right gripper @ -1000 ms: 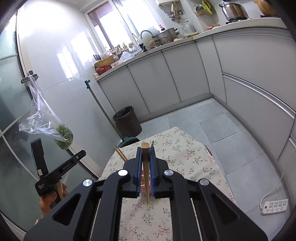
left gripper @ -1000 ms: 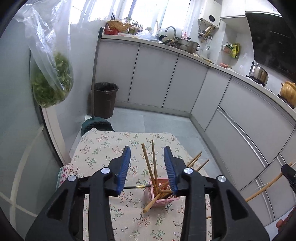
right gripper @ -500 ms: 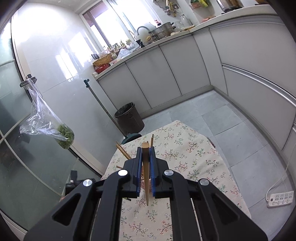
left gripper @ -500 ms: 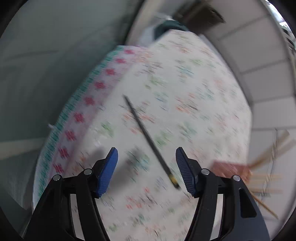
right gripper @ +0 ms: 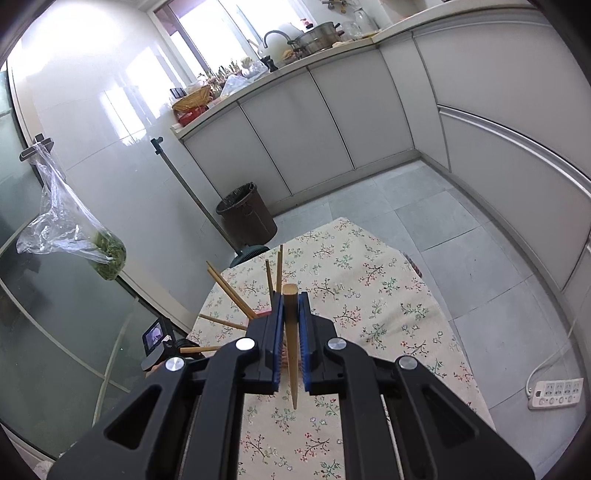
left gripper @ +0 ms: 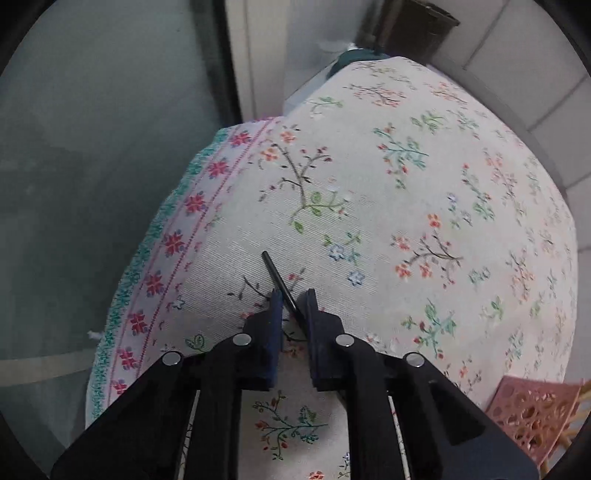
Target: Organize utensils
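This is a home kitchen. A run of pale grey cabinets (right gripper: 332,122) under a light countertop carries a curved metal tap (right gripper: 271,37), a lidded steel pot (right gripper: 317,35) and a woven wicker basket (right gripper: 192,101). A dark brown waste bin (right gripper: 245,216) stands on the grey tiled floor (right gripper: 436,229), and a clear plastic bag of green leaves (right gripper: 81,243) hangs by the glass door. A floral cloth covers the desk (right gripper: 369,295).

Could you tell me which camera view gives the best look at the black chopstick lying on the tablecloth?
The left wrist view: the black chopstick lies on the floral tablecloth, running between the left gripper's nearly closed fingers. The right wrist view does not show it, only the wooden chopstick clamped in the right gripper.
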Demonstrator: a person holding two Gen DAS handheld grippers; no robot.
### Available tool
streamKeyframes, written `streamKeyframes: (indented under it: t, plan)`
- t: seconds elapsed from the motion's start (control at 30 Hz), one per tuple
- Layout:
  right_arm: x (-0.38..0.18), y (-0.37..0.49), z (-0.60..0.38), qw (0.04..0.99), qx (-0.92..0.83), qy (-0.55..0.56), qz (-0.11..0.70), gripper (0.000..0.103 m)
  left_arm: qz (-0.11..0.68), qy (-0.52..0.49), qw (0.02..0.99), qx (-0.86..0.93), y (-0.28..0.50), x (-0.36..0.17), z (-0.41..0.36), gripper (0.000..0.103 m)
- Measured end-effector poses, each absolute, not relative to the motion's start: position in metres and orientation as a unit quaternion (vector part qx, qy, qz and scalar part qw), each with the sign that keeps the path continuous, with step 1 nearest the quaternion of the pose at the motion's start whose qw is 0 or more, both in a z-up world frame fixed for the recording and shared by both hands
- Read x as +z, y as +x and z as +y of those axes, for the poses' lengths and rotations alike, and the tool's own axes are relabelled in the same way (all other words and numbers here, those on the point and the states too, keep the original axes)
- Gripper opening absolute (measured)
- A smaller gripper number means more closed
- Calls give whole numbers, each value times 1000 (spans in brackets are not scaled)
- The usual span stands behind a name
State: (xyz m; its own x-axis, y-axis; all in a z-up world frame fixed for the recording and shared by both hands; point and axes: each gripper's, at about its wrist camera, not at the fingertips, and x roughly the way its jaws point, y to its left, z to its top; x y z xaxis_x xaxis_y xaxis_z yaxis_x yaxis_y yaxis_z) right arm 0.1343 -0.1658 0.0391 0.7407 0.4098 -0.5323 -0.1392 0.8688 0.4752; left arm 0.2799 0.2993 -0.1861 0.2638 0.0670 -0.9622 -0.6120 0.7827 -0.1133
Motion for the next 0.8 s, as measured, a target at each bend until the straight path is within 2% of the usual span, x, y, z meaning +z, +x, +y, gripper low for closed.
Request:
streamKeyframes:
  t: [0.07, 0.17, 0.43, 0.53, 0.57, 0.63, 0.67, 0.7, 0.73, 0.77, 0.8]
  plan:
    - [39, 134, -167, 908, 152, 209, 329, 8, 554, -262, 765, 197, 272, -180, 301, 7]
    - [41, 130, -169, 908, 155, 212, 327, 8, 524, -238, 802, 160, 259, -148, 298, 6]
    - [51, 122, -163, 907, 170, 213, 321, 8, 421, -180, 884, 93, 201, -24, 267, 4]
    - [53, 120, -163, 907, 174, 214, 320, 8, 395, -157, 901, 91, 194, 5, 256, 4]
    - [53, 120, -163, 906, 175, 215, 320, 9, 395, -150, 903, 82, 192, 13, 252, 4]
    - [52, 119, -162, 904, 177, 218, 322, 9, 463, -140, 874, 42, 211, 5, 244, 5]
    - [51, 119, -162, 902, 178, 221, 324, 9, 495, -146, 856, 34, 217, -7, 248, 9]
    - [50, 119, -161, 901, 180, 221, 326, 9, 534, -162, 828, 44, 229, -31, 251, 18]
    - [49, 119, -160, 900, 181, 221, 329, 9, 551, -167, 815, 63, 236, -51, 256, 27]
    - [48, 119, -159, 900, 180, 220, 330, 9, 570, -172, 799, 87, 245, -73, 263, 41]
    - [48, 119, -159, 901, 179, 219, 330, 9, 588, -186, 779, 111, 257, -100, 272, 42]
